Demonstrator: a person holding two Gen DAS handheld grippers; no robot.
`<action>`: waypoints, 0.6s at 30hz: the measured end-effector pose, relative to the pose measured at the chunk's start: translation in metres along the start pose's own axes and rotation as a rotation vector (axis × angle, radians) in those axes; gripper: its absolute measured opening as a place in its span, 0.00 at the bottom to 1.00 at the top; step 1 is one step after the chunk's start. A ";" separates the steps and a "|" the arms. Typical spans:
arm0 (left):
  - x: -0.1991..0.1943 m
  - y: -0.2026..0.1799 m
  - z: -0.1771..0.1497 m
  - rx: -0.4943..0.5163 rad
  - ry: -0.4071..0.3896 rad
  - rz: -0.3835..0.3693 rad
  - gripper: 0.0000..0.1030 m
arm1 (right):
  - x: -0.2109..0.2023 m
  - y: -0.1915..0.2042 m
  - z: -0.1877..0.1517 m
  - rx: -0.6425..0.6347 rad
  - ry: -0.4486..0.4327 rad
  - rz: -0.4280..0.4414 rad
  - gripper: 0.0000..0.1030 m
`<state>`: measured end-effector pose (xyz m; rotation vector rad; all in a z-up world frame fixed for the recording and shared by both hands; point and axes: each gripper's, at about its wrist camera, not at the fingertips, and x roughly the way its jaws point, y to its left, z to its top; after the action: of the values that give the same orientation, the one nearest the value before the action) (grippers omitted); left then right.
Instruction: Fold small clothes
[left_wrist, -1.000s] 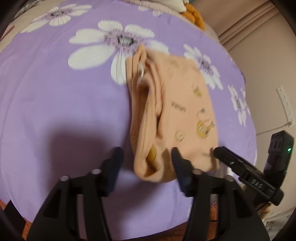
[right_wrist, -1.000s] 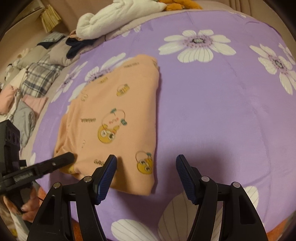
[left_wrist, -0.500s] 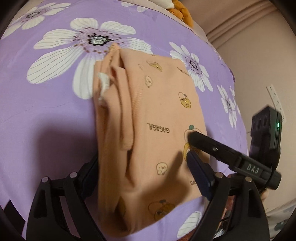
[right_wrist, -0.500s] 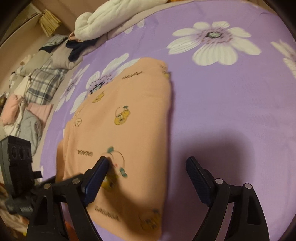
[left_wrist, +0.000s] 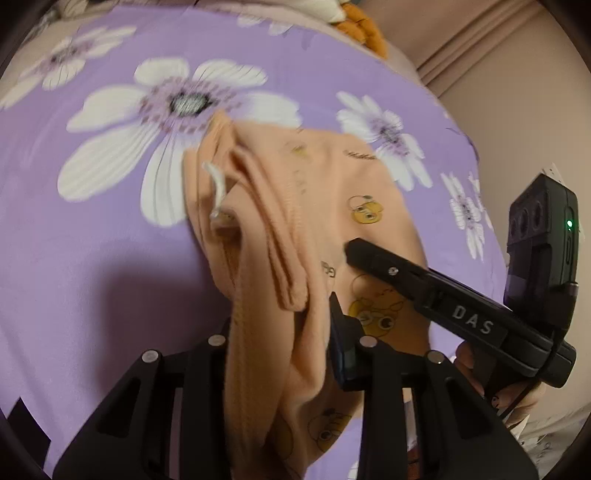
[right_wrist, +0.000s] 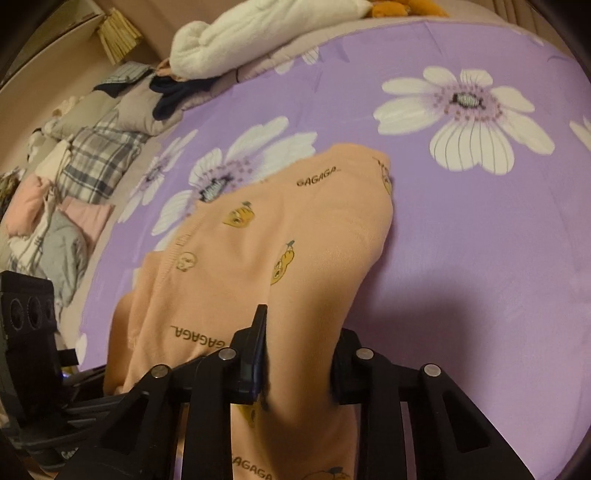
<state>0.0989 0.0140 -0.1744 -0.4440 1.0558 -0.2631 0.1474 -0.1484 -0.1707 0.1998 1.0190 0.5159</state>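
left claw (left_wrist: 280, 332) | right claw (right_wrist: 295, 354) | both just closed onto garment (right_wrist: 258, 240) edge

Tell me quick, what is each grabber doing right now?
Left gripper: just closed, pinching the near edge of the peach garment.
Right gripper: just closed too, pinching the same garment's near edge.

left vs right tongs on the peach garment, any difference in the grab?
Left tongs pinch the garment's bunched edge with its ribbed folds and white tag; right tongs pinch its smooth printed edge. The left view shows both tongs; the right's shows only its own. Both just closed on cloth, lifting it off the purple sheet.
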 end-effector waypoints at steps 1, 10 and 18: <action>-0.006 -0.006 0.001 0.016 -0.015 -0.007 0.31 | -0.007 0.001 0.000 -0.003 -0.012 0.001 0.28; -0.043 -0.056 0.010 0.137 -0.139 -0.012 0.31 | -0.058 0.006 0.016 -0.056 -0.151 -0.004 0.27; -0.036 -0.086 0.020 0.177 -0.172 0.006 0.32 | -0.076 -0.004 0.027 -0.073 -0.216 -0.046 0.27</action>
<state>0.0998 -0.0425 -0.0977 -0.2985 0.8576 -0.3052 0.1401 -0.1876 -0.1002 0.1625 0.7915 0.4779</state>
